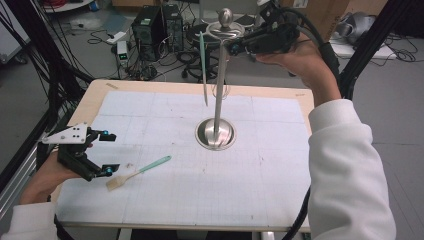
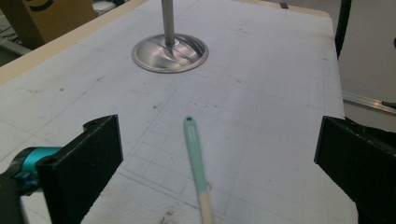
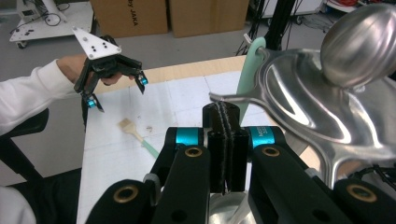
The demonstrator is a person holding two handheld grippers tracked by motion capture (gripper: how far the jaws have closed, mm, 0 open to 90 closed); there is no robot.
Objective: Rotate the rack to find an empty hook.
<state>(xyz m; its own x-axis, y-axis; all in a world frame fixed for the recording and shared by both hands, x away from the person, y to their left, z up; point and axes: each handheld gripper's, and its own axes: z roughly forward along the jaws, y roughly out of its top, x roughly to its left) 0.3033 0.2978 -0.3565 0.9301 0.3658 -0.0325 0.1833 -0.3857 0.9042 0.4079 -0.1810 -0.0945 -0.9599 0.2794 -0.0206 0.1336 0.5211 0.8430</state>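
Observation:
A steel stand rises from its round base point(image 1: 215, 134) in the middle of the mat, topped by a ball knob point(image 1: 226, 16) and curved hook arms point(image 3: 299, 107). A pale green utensil point(image 1: 203, 65) hangs from one hook. My right gripper point(image 1: 233, 48) is up at the stand's top. Its pads are pressed together point(image 3: 226, 109) just below a hook tip, with nothing seen between them. A brush point(image 1: 137, 171) with a teal handle and beige head lies on the mat. My left gripper point(image 1: 111, 152) is open just left of the brush, whose handle point(image 2: 194, 149) lies between the wide jaws, untouched.
The white gridded mat point(image 1: 260, 190) covers a wooden table point(image 1: 95, 97). Computer cases and cables point(image 1: 155, 30) crowd the floor behind it, and cardboard boxes point(image 3: 130, 16) stand farther off. The left gripper point(image 3: 116, 92) hovers over the table's edge near the brush point(image 3: 135, 133).

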